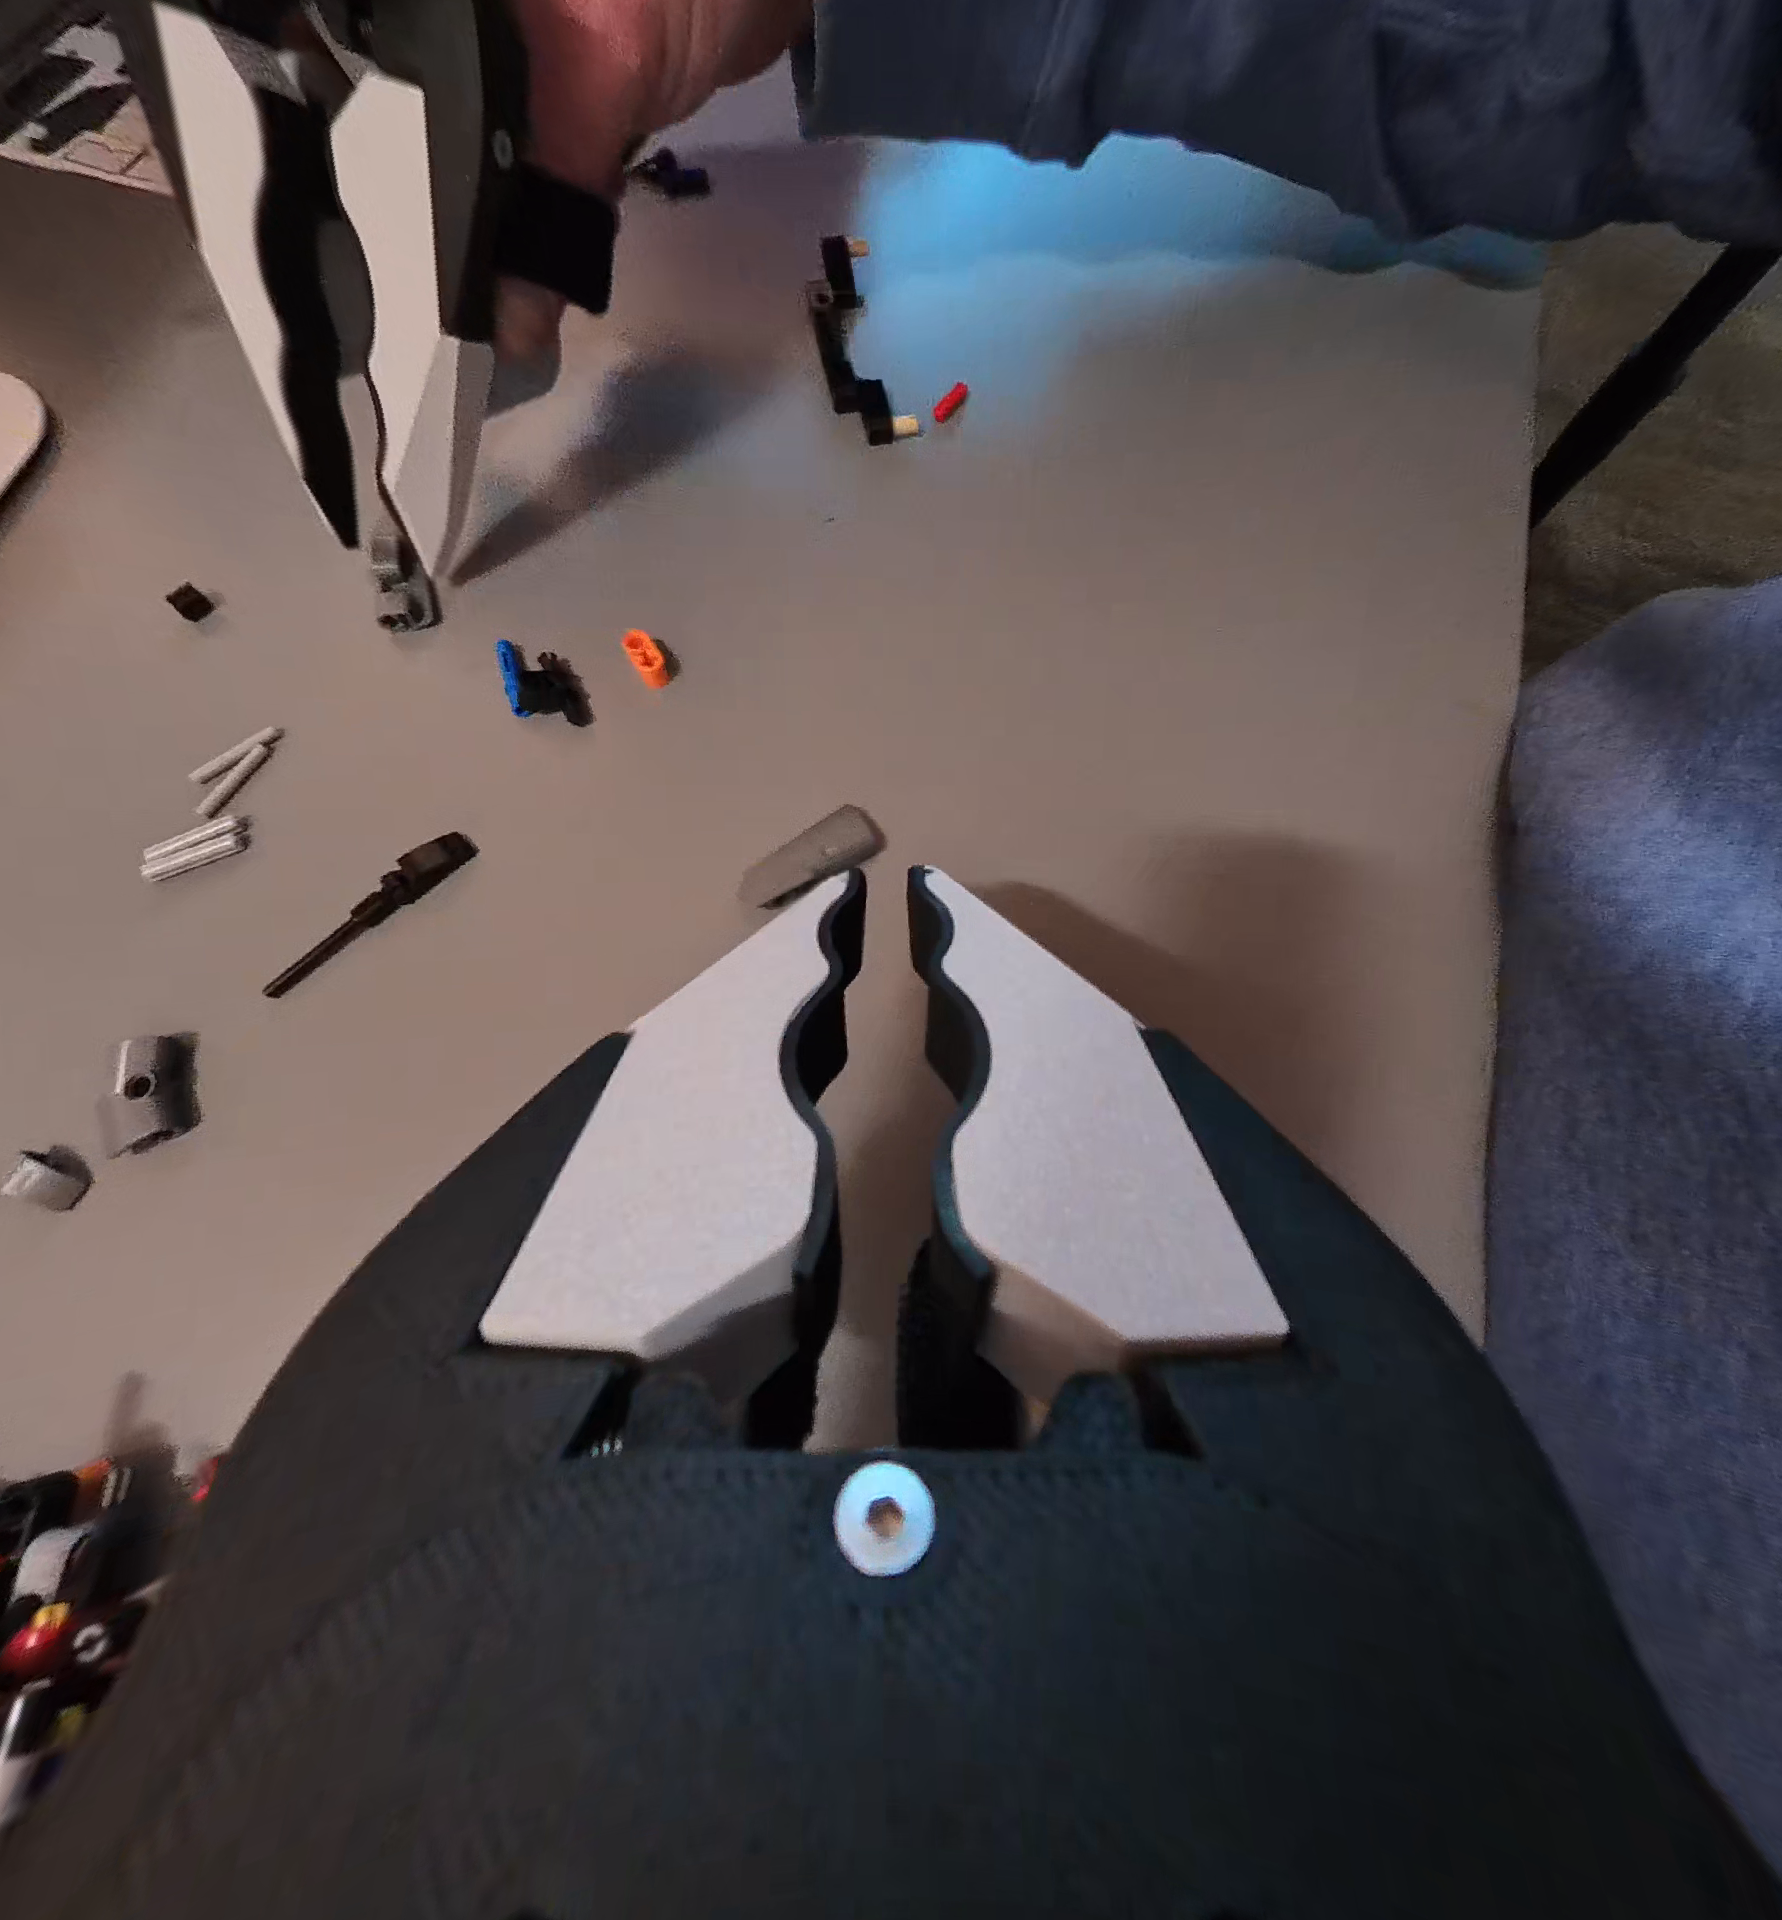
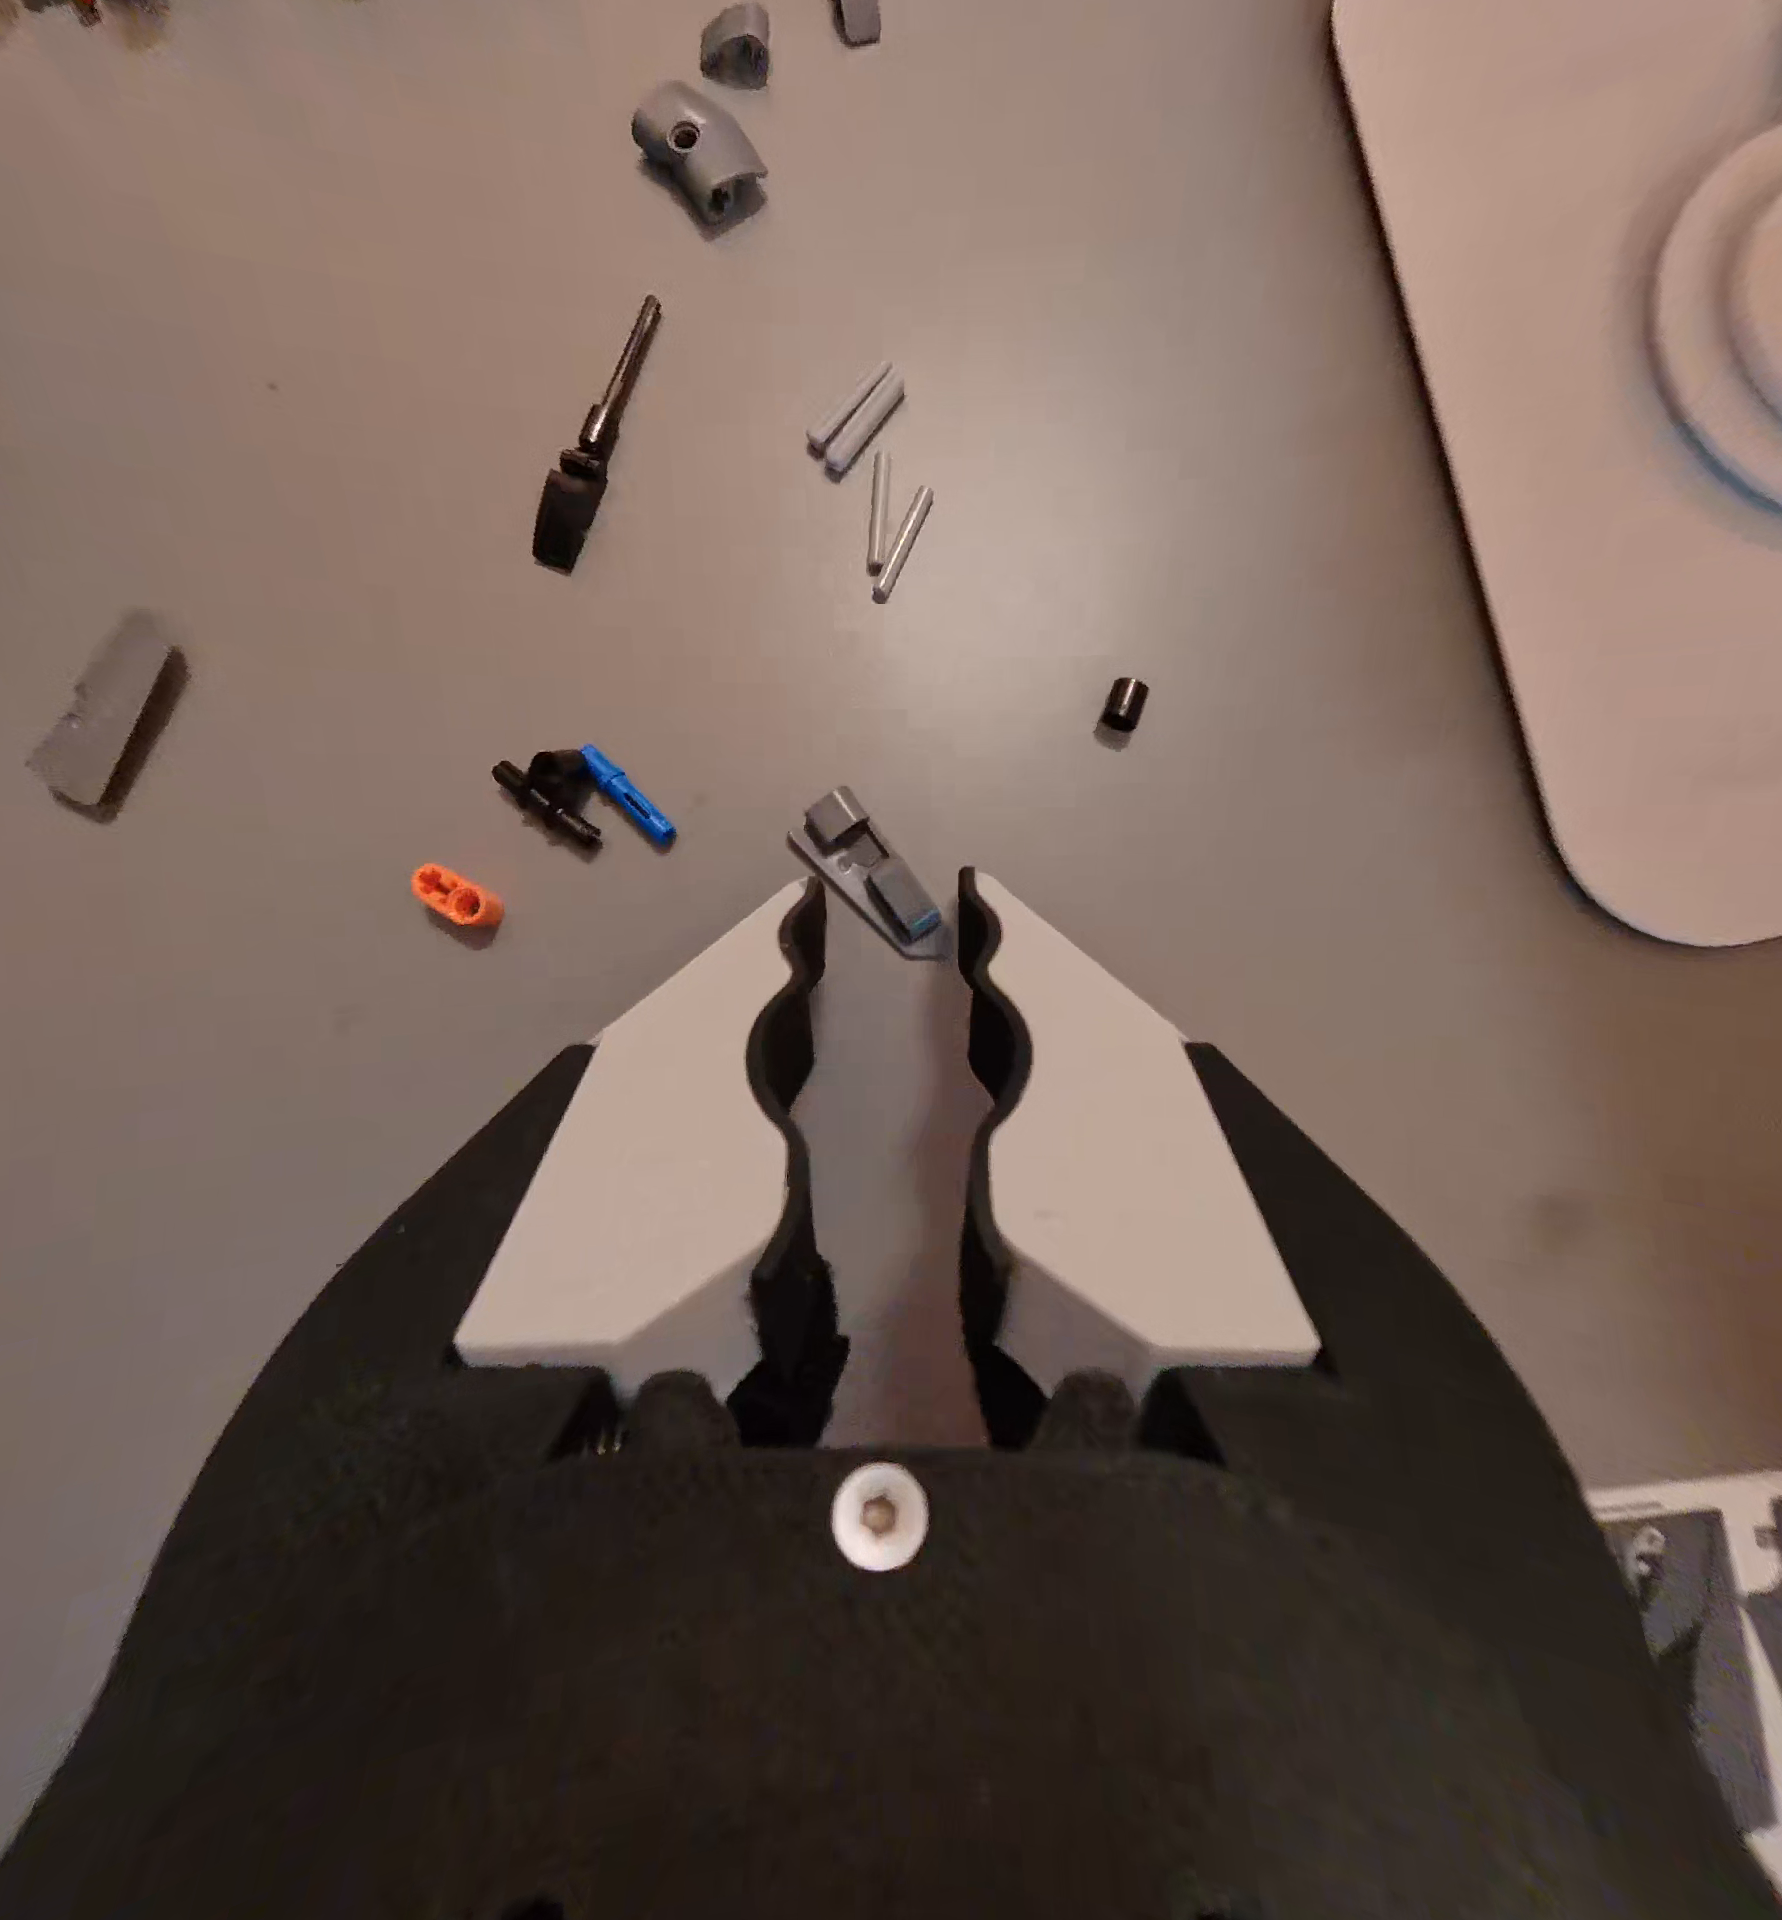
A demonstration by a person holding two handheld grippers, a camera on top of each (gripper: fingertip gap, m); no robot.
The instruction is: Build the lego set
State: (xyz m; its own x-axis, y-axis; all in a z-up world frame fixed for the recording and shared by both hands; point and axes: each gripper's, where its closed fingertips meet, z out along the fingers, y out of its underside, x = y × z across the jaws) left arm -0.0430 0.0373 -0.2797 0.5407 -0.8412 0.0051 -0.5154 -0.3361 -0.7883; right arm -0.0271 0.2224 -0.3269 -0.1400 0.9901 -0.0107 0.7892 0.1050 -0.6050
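Your right gripper (image 2: 889,883) is open by a moderate gap and holds nothing. The small grey piece (image 2: 866,868) lies flat on the table (image 2: 1178,1143) just in front of the tips, near the middle of the right wrist frame, and its near end sits beside the right finger (image 2: 980,925); I cannot tell if they touch. To pick it well, I think you should centre the piece between both fingers first, turn the wrist so they close across its narrow sides, go low, and close slowly, because a flat piece slips away easily.

Your left gripper (image 1: 885,883) is almost closed, with only a narrow slit between the tips, and it is empty. A grey block (image 1: 814,854) lies just beyond its left tip, at the middle of the left wrist frame. Farther, in the upper part, the black assembly (image 1: 851,343) with a red pin (image 1: 951,401) beside it waits on the table.
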